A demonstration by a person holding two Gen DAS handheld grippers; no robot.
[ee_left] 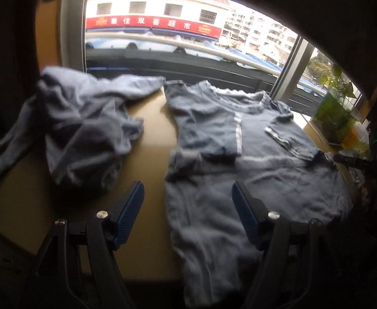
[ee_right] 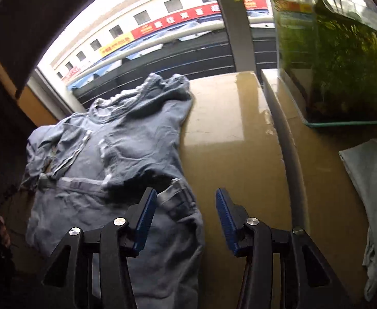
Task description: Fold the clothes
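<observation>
A blue-grey T-shirt with white trim [ee_left: 240,154] lies spread on the tan table [ee_left: 152,139], both sleeves folded in over its chest. My left gripper [ee_left: 188,193] is open above the shirt's lower left edge, holding nothing. In the right wrist view the same shirt [ee_right: 111,159] lies to the left, and my right gripper [ee_right: 185,200] is open over its right lower edge, holding nothing. A second crumpled blue-grey garment [ee_left: 72,128] lies in a heap at the table's left.
A window with a railing [ee_left: 188,49] runs along the table's far edge. A glass tank with green plants [ee_right: 343,64] stands on a ledge to the right. A pale folded cloth [ee_right: 374,193] lies at the far right. The other gripper [ee_left: 363,164] shows at the right edge.
</observation>
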